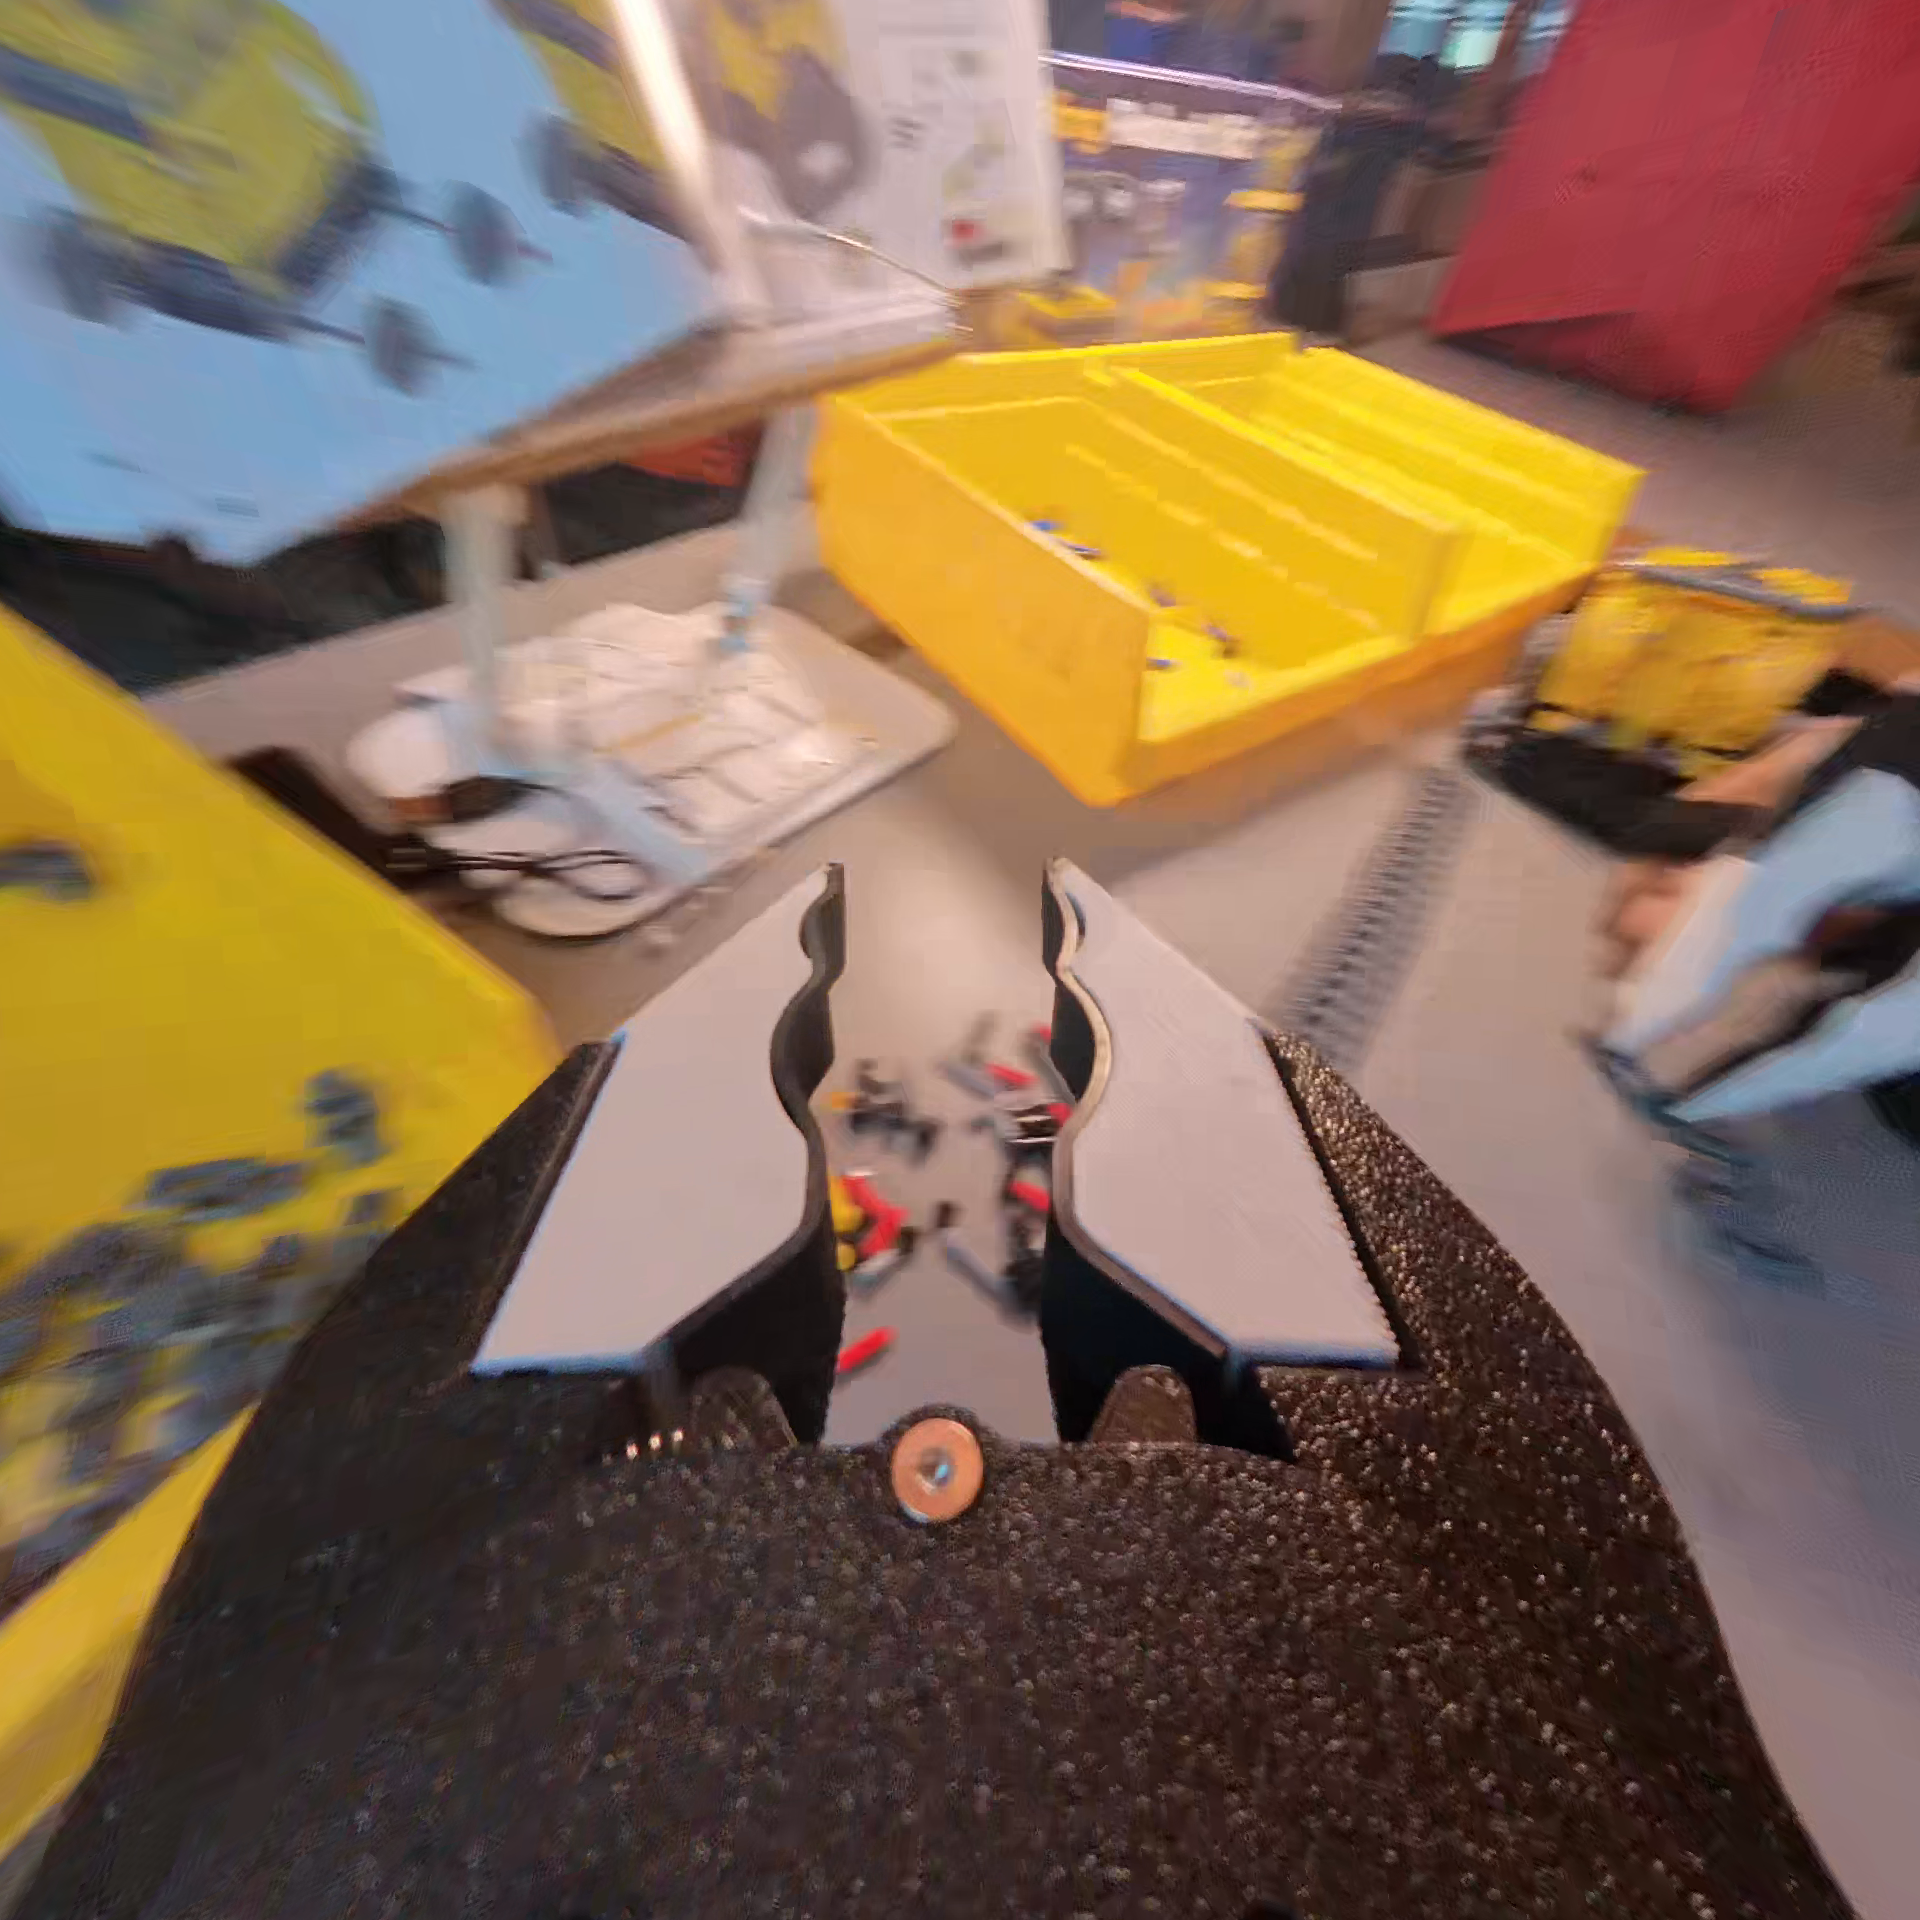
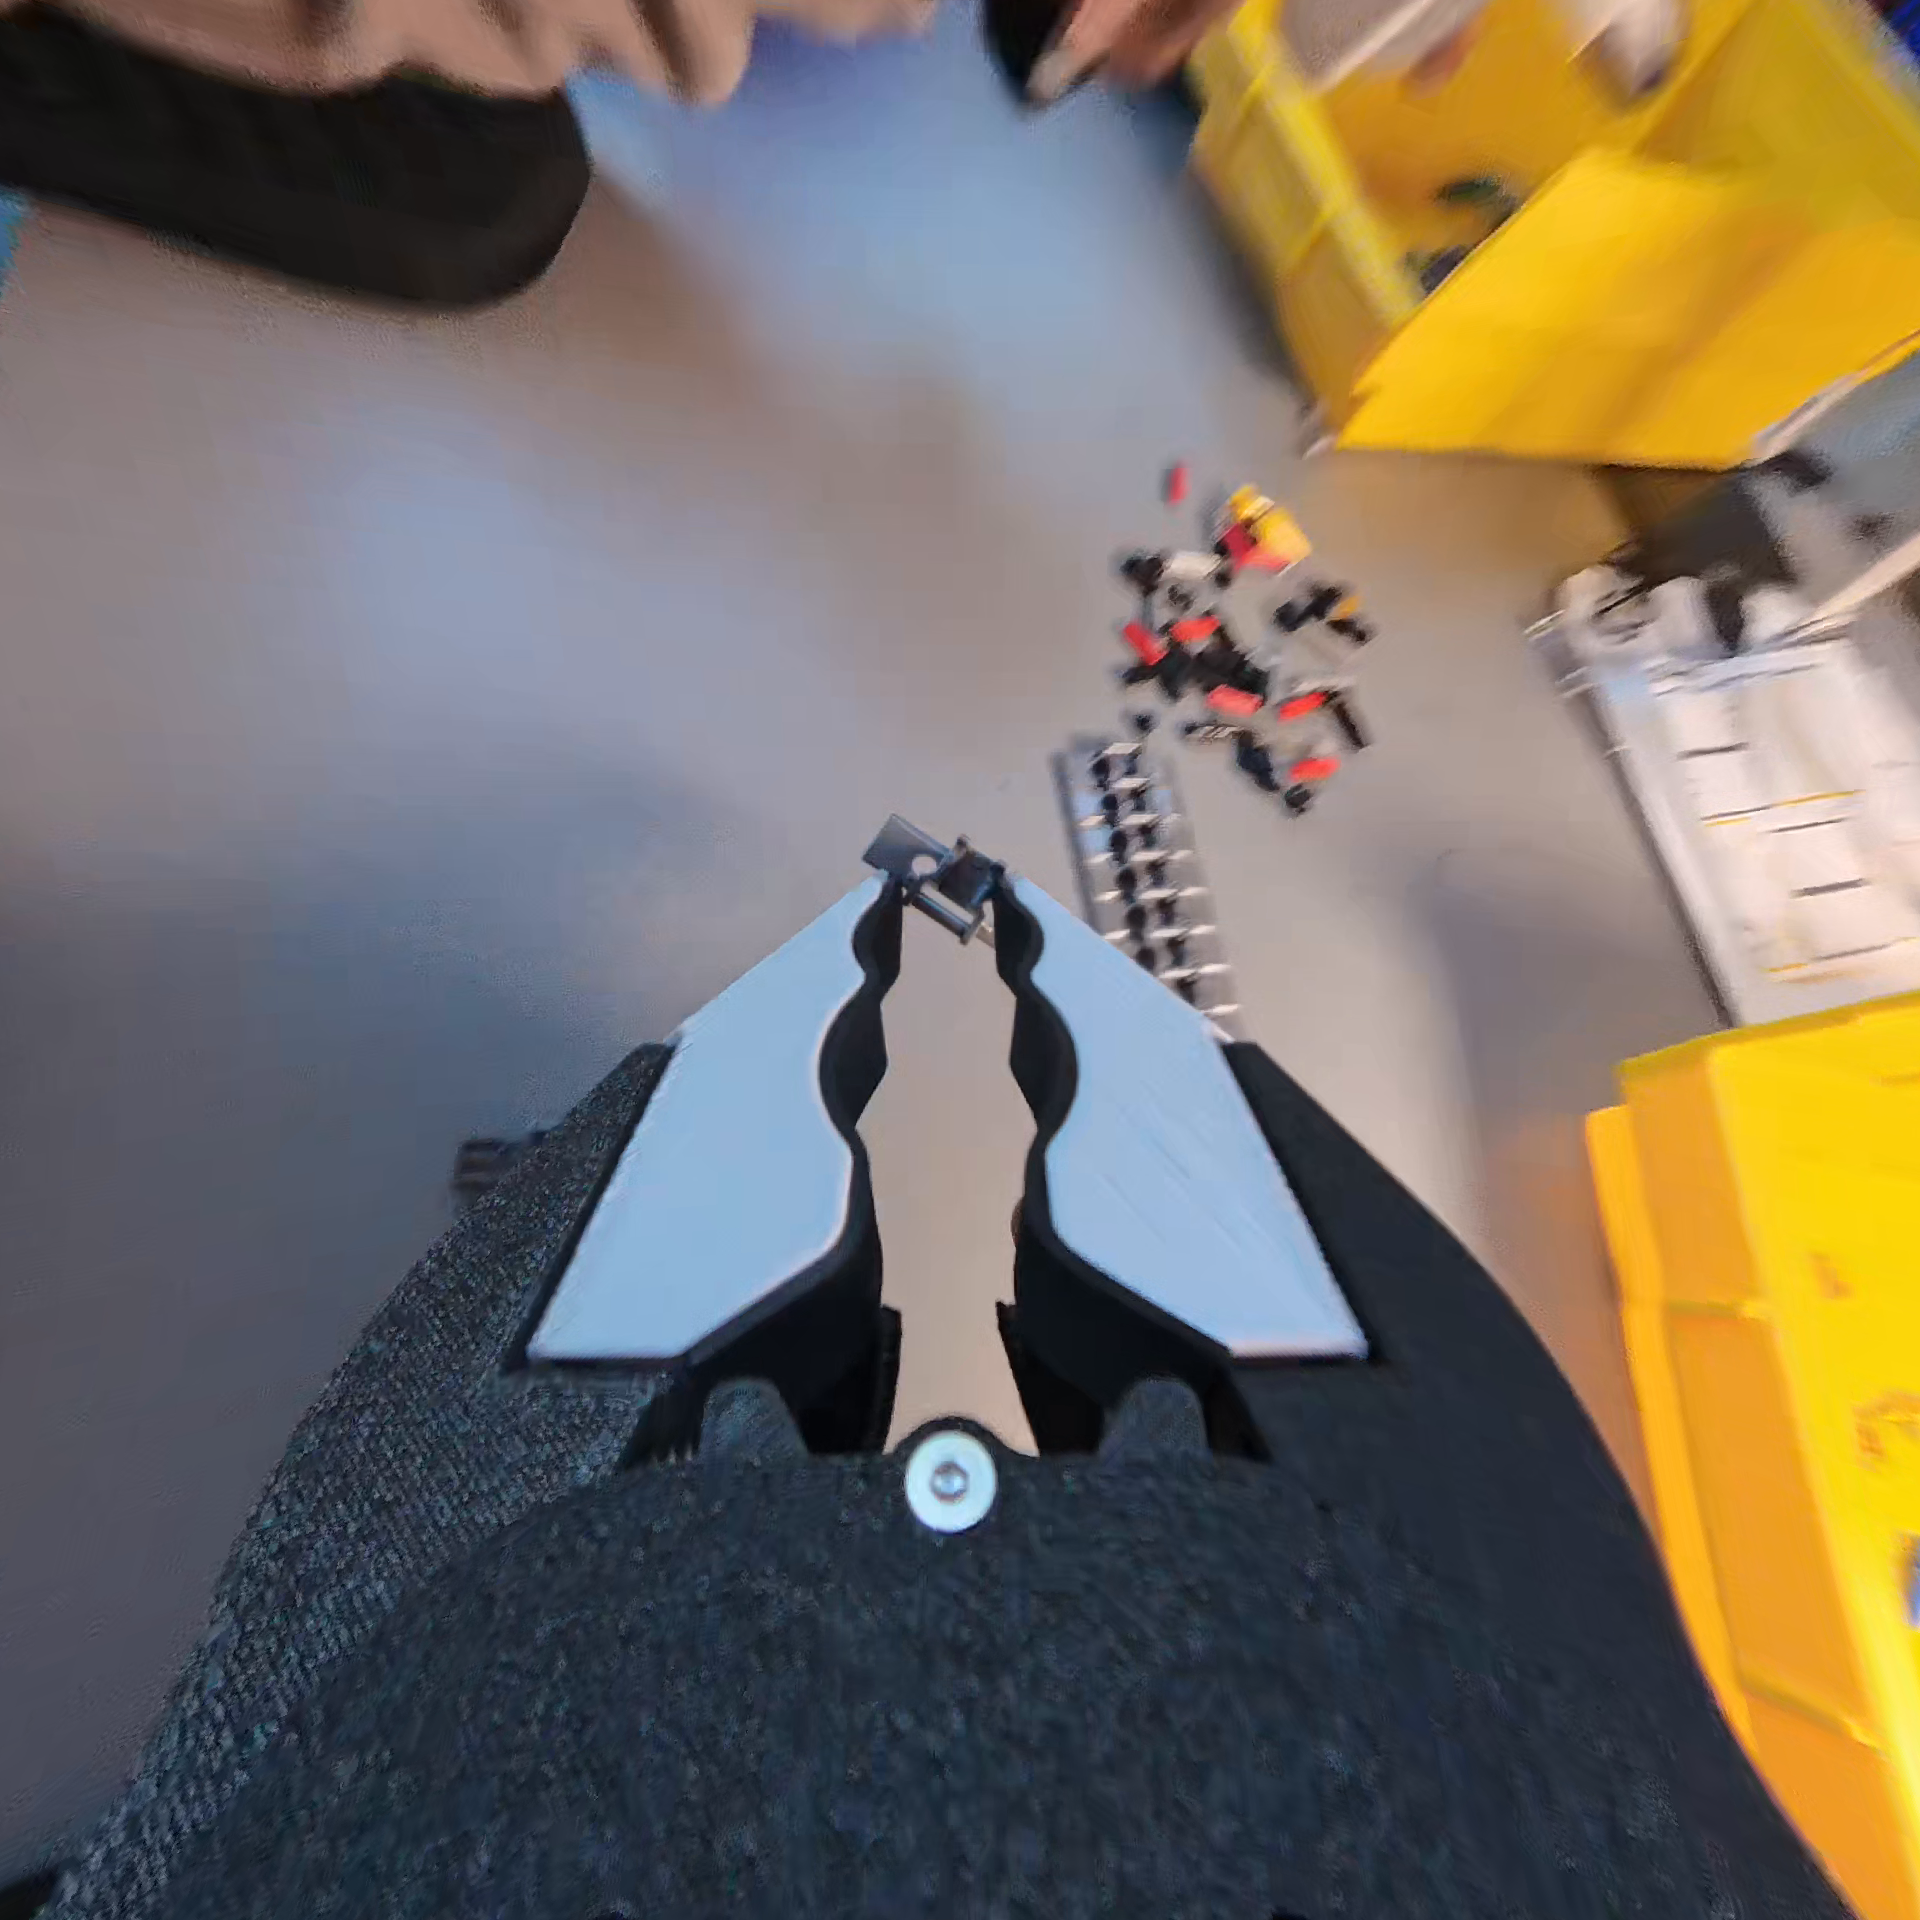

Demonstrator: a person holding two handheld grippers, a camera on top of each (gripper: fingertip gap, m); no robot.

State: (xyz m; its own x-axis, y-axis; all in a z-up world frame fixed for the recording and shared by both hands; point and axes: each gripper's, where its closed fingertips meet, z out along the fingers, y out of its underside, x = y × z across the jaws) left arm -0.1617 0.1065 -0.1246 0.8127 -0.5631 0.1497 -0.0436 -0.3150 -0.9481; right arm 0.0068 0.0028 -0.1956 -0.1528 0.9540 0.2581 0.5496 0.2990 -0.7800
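My left gripper is open and empty, held above the grey table. Between its jaws I see a scatter of small red, black and yellow building pieces lying on the table below. My right gripper is shut on a small grey building piece, pinched at the fingertips above the table. The same scatter of small pieces lies ahead and to the right of it. A long grey toothed strip lies just right of the right gripper's tip; it also shows in the left wrist view.
A yellow compartment bin stands beyond the pieces. A tilted stand holds a light blue booklet at upper left. A grey tray with white bags lies under it. Yellow boxes stand at the right. A person's hands and dark sleeve are at the far side. One gripper's finger ends stand about 20 centimeters off the other's.
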